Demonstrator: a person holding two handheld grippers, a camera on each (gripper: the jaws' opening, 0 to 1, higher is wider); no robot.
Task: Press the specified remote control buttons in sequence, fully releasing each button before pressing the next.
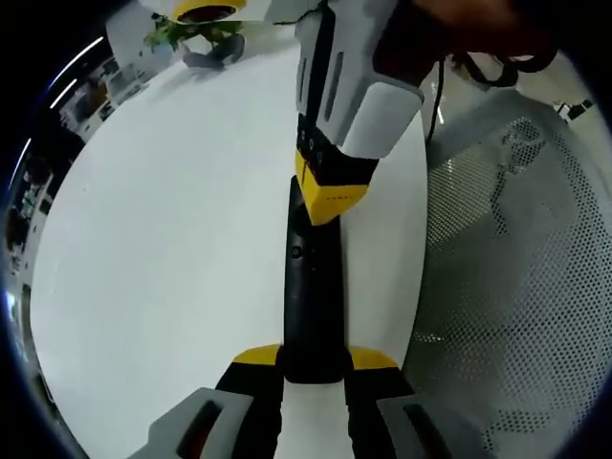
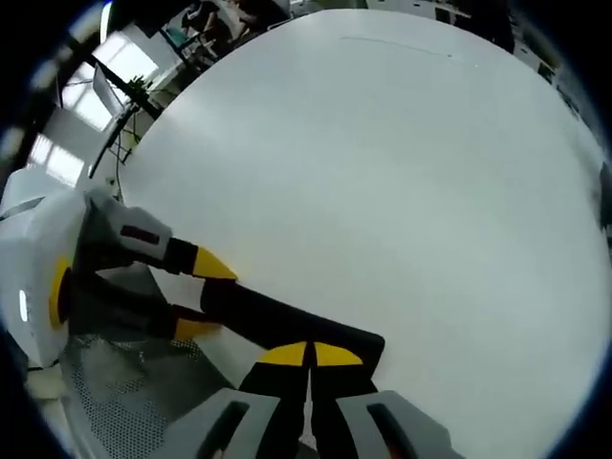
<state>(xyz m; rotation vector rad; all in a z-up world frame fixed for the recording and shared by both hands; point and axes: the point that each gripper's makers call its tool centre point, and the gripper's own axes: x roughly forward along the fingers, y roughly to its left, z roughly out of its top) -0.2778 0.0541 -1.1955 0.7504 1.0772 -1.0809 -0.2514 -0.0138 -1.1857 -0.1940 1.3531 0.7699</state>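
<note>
A long black remote control [image 1: 311, 287] lies on the white round table [image 1: 163, 239], near its edge. My left gripper [image 1: 316, 359] is shut on the near end of the remote, one yellow-tipped jaw on each side. My right gripper [image 1: 330, 196] comes down from above with its jaws together, tips resting on the remote's far part. In the right gripper view, my right gripper [image 2: 311, 354] is shut with its tips on the end of the remote [image 2: 277, 320]. There the left gripper [image 2: 201, 296] clamps the remote from the left.
A grey perforated mesh surface [image 1: 516, 287] lies beyond the table edge, close to the remote. A green plant [image 1: 196, 33] and a yellow-rimmed object [image 1: 206, 10] stand at the far side. The broad white tabletop [image 2: 382, 172] stretches away from the grippers.
</note>
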